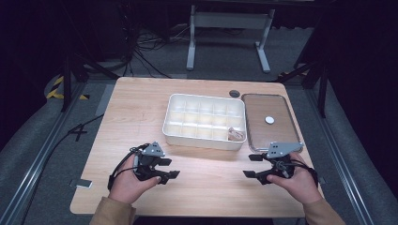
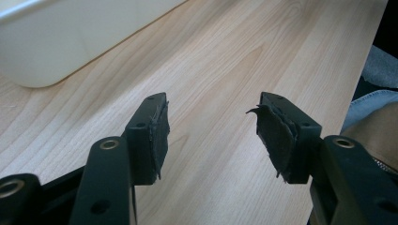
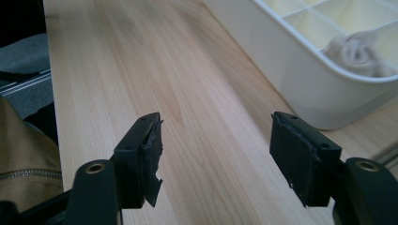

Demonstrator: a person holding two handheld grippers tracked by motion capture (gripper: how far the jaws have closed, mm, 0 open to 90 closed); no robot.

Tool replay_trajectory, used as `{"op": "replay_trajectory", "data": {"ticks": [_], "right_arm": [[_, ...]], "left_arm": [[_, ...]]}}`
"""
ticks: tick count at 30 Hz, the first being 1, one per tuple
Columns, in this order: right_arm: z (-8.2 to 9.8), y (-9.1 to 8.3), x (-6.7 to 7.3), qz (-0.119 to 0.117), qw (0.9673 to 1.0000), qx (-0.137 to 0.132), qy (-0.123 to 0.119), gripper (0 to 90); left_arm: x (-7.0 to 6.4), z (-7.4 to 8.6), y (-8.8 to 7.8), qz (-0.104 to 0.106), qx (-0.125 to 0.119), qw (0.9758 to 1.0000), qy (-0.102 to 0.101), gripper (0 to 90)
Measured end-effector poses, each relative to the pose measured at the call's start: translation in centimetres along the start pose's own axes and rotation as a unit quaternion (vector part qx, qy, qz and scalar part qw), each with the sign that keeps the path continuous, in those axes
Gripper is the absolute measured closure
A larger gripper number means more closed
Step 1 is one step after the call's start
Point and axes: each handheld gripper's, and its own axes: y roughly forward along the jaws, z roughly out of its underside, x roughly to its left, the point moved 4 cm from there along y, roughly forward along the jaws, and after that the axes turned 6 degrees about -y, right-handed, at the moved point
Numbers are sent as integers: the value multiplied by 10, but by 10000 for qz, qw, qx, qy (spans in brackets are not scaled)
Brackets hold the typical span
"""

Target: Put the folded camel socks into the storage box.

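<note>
We are holding both grippers low over the table [image 1: 141,112], near the white compartment box [image 1: 204,121], with the beige bundle [image 1: 236,134] lying in its near right corner compartment. Left gripper [image 1: 170,168] and right gripper [image 1: 251,165] are gaping empty, pointing inward. Next, we judge, one is reaching for something.

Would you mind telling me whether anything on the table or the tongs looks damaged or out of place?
The black pads on the left tongs look frayed, with torn edges curling off, and a pad on the right tongs is ragged too. The white divided tray sits square, with one small crumpled item in a corner compartment.
</note>
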Motion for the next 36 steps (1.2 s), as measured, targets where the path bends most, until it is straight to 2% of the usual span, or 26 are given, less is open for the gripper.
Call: {"op": "replay_trajectory", "data": {"ticks": [2, 5, 8, 9, 12, 15, 17, 20, 26, 31, 33, 36], "right_arm": [[5, 11, 2, -51, 9999, 134, -54, 358], [9, 21, 4, -88, 9998, 169, -49, 361], [13, 28, 5, -19, 10000, 46, -22, 361], [20, 39, 6, 80, 9999, -57, -24, 369], [28, 50, 7, 133, 9999, -46, -28, 372], [32, 55, 8, 184, 9998, -18, -26, 371], [34, 61, 9, 234, 9996, 33, -122, 368], [35, 62, 10, 259, 9995, 58, -175, 365], [35, 66, 12, 309, 9992, 68, -248, 355], [36, 68, 10, 404, 9988, 144, -233, 353], [35, 69, 9, 432, 9987, 178, -187, 350], [33, 70, 8, 432, 9987, 182, -198, 350]], "left_arm": [[1, 1, 1, 0, 19, 10000, -20, 447], [4, 2, 3, -10, 58, 10000, -40, 446], [5, 3, 5, -25, 95, 9999, -43, 445], [5, 4, 9, -20, 189, 9998, -25, 445], [4, 5, 13, -98, 297, 9995, 30, 441], [4, 6, 15, -71, 345, 9994, 50, 439], [5, 7, 17, -57, 358, 9993, 56, 438], [5, 8, 19, -49, 386, 9992, 21, 437], [10, 12, 20, -170, 410, 9990, -9, 435], [19, 17, 20, -455, 365, 9983, -27, 437], [23, 22, 19, -479, 329, 9982, -150, 437], [26, 26, 19, -523, 359, 9979, -150, 434]]}}
